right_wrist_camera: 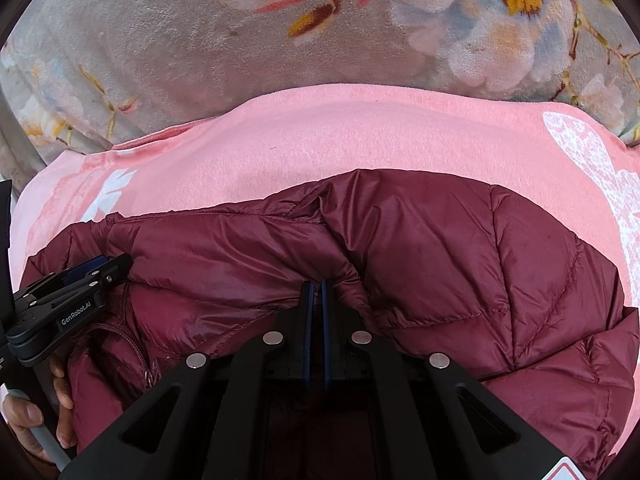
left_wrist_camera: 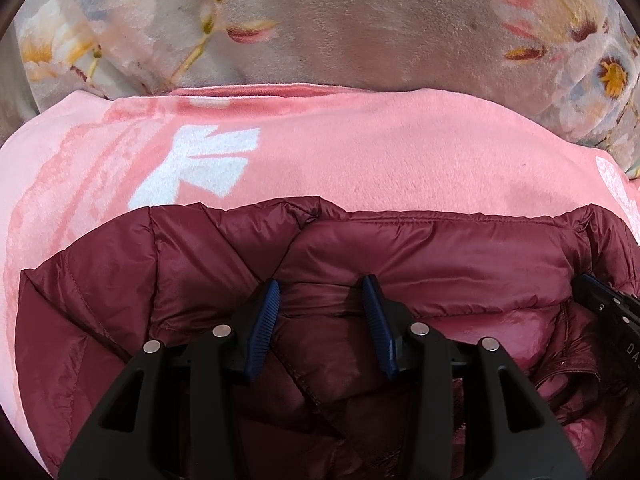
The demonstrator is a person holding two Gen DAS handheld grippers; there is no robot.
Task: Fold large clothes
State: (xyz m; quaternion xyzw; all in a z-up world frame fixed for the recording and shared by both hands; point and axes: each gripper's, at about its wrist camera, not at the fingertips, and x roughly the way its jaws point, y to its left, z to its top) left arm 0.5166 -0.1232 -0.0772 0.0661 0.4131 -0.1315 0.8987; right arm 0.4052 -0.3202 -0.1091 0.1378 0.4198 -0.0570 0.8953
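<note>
A maroon quilted jacket (left_wrist_camera: 420, 256) lies bunched on a pink blanket (left_wrist_camera: 360, 140), which is spread over a grey plush cover with big flowers (left_wrist_camera: 340, 20). The jacket sits at the near edge of the pink blanket, its far hem puckered and running left to right. A zip (right_wrist_camera: 136, 344) shows in a fold near the jacket's left side, seen from the right wrist view.

The left claw (left_wrist_camera: 322, 292) hangs over the jacket's middle with its blue pads parted about halfway. The shiny fabric lies under and between the pads, but I cannot see them pressing on it, so nothing looks gripped. In the right wrist view the same claw (right_wrist_camera: 100, 268) shows at the left edge, low over the jacket, with the person's hand (right_wrist_camera: 36, 412) wrapped round its handle below.

The right claw (right_wrist_camera: 318, 286) has its two blue pads drawn tight together, only a sliver of a gap between them. Its tips are right at a raised ridge of the jacket, where the fabric gathers into creases. Whether a thin pinch of cloth sits between the pads I cannot tell. In the left wrist view this claw (left_wrist_camera: 600, 292) peeps in at the far right, just above the jacket's lining.
</note>
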